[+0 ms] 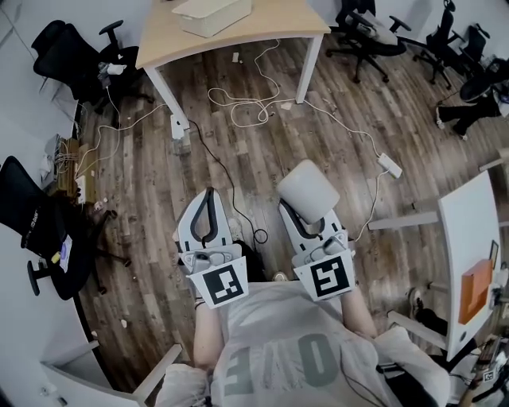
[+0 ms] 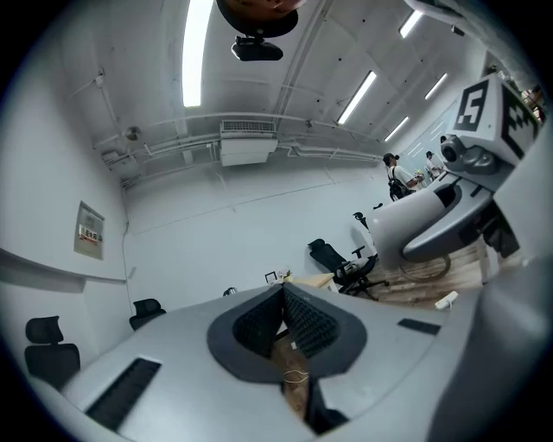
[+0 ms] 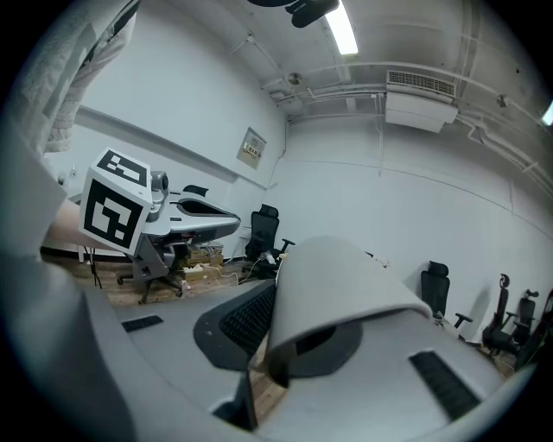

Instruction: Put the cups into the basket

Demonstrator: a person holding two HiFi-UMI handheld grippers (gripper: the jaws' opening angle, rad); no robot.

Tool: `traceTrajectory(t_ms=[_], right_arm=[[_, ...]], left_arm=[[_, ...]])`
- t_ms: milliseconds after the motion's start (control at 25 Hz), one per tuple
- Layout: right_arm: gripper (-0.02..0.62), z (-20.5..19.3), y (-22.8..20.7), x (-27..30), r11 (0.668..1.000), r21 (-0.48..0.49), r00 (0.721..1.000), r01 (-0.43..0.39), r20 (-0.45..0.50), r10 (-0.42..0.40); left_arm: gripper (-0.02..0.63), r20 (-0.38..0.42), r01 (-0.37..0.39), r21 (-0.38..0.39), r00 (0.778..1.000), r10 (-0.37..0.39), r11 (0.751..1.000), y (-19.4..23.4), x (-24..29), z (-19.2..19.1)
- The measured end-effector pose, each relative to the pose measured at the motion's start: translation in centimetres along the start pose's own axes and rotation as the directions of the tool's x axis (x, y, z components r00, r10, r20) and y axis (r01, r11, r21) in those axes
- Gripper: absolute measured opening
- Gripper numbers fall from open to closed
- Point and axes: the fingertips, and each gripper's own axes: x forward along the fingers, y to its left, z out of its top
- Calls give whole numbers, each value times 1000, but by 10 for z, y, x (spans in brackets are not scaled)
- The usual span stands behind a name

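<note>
One far table (image 1: 238, 36) holds a white bin (image 1: 211, 14), likely the basket. Your right gripper (image 1: 298, 215) pinches a grey cup (image 1: 308, 189) near your chest; your left gripper (image 1: 208, 199) is pressed together, empty. Carrying step, I judge; next, walk it over.

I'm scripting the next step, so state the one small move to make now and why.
Probably carry the right gripper forward toward the table. Its jaws are shut on a grey cup, held over the floor near the person's body. The pale container that looks like the basket sits on that table, well ahead. The left gripper is shut and empty.
</note>
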Motion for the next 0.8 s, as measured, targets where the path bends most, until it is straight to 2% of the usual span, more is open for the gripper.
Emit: traceTrajectory(t_ms=[120,320,440,600,800], right_arm=[[32,9,-12,46,1000,-6,1000,5,-19,-6],[32,39,-27,141,999,-36,999,6,-41,-7],[32,62,-39,194,999,-52,999,15,-30,-17],[32,82,-53,252,999,-26,999,47,-17,-48],[32,80,-77,301,999,-10,999,44,-28,-45]], left_arm=[[9,3,12,-21,1000,-12,1000,28,36,-16],[9,21,6,-60,1000,-5,998,97,111,-46],[9,33,11,-71,999,-8,997,140,157,-56],[9,66,10,-71,998,-5,997,193,206,-65],[9,59,8,-71,998,-4,997,218,258,-83]])
